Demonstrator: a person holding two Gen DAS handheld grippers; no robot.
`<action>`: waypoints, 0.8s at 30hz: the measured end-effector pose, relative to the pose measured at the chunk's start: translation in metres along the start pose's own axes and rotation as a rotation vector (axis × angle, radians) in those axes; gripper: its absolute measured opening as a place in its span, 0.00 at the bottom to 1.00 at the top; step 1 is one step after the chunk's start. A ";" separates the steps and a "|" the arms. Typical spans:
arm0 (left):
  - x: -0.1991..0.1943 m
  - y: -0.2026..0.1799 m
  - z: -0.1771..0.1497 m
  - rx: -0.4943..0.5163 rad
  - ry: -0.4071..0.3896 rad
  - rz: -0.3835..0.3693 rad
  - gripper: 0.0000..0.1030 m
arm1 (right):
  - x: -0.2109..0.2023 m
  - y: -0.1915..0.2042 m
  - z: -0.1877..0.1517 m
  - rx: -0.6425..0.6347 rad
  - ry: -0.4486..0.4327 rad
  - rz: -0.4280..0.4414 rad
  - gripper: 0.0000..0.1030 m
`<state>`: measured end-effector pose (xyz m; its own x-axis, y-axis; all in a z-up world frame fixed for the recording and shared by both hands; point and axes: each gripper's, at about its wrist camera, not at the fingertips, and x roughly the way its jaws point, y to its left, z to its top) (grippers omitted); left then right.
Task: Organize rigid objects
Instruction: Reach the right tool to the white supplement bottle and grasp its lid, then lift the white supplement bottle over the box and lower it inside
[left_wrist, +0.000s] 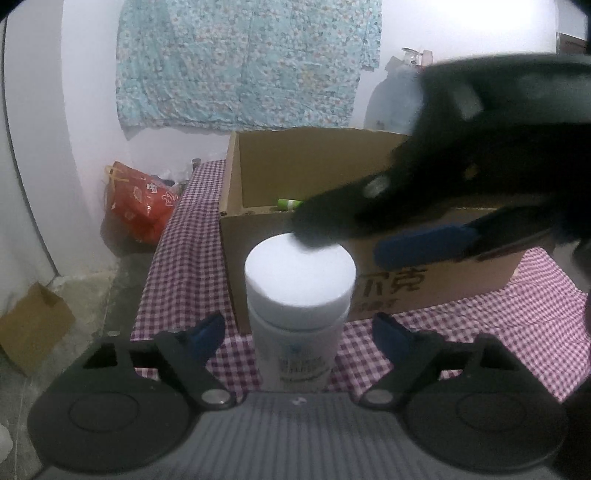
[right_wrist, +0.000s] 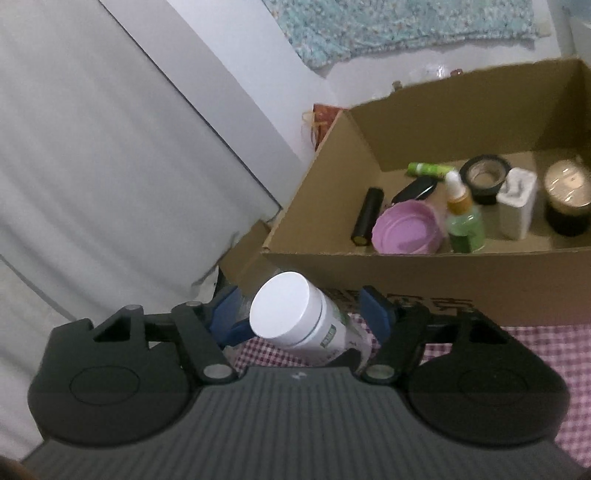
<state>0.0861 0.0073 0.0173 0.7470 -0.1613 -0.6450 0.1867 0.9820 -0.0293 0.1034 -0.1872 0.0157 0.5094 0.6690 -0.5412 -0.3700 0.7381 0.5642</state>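
A white bottle with a white cap (left_wrist: 298, 295) stands upright on the checked tablecloth, just in front of the cardboard box (left_wrist: 424, 291). My left gripper (left_wrist: 298, 334) is open, with its blue pads on either side of the bottle and apart from it. My right gripper (left_wrist: 347, 240) reaches in from the right above the cap, blurred. In the right wrist view the bottle (right_wrist: 295, 317) sits between the open blue pads of my right gripper (right_wrist: 301, 314), with gaps on both sides. The box (right_wrist: 332, 147) holds several items.
Inside the box are a pink lid (right_wrist: 408, 229), a green dropper bottle (right_wrist: 463, 221), a black tube (right_wrist: 367, 216), a tape roll (right_wrist: 485, 175), a white container (right_wrist: 517, 205) and a dark jar (right_wrist: 567, 199). A red bag (left_wrist: 142, 203) and a small carton (left_wrist: 31, 325) sit on the floor at left.
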 end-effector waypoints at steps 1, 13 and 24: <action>0.002 0.000 0.001 0.001 0.003 -0.002 0.80 | 0.006 0.000 0.000 0.010 0.010 0.002 0.64; 0.004 0.005 0.004 -0.064 0.022 -0.003 0.53 | 0.020 -0.003 -0.002 0.071 0.038 0.026 0.46; -0.001 0.002 0.005 -0.071 0.021 -0.002 0.52 | 0.014 0.001 -0.003 0.075 0.041 0.019 0.44</action>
<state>0.0887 0.0089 0.0213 0.7327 -0.1620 -0.6609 0.1417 0.9863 -0.0847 0.1079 -0.1763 0.0067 0.4696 0.6872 -0.5543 -0.3195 0.7176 0.6189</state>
